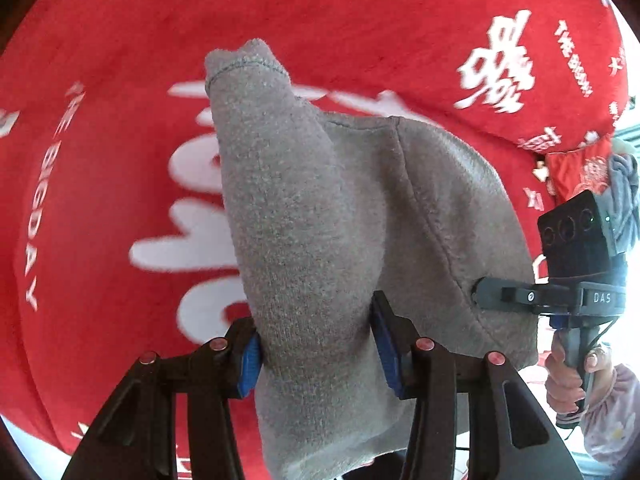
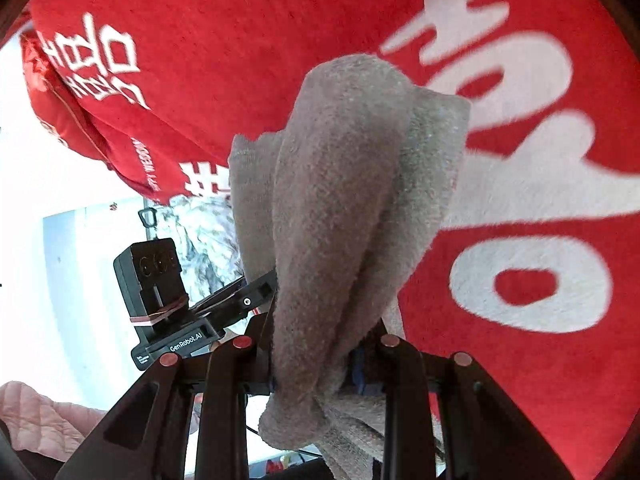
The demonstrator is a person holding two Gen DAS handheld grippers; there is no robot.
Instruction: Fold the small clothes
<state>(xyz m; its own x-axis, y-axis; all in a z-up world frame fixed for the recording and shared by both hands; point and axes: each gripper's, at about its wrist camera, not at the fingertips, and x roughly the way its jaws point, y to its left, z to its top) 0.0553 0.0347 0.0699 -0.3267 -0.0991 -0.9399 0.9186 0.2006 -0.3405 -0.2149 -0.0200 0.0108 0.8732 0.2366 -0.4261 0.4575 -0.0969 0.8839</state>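
Note:
A small grey knit garment (image 1: 320,216) hangs bunched between both grippers above a red cloth. My left gripper (image 1: 318,344) is shut on one end of it, blue pads pressed against the fabric. My right gripper (image 2: 320,364) is shut on the other end of the grey garment (image 2: 352,200), which drapes over and hides its fingertips. In the left wrist view the right gripper (image 1: 480,294) shows at the garment's right edge. In the right wrist view the left gripper (image 2: 256,300) shows at the garment's left side.
A red cloth with white lettering (image 1: 120,160) covers the surface under both grippers and also fills the right wrist view (image 2: 520,360). Its folded edge (image 2: 100,128) lies at the left. A person's hand (image 1: 568,376) holds the right gripper's handle.

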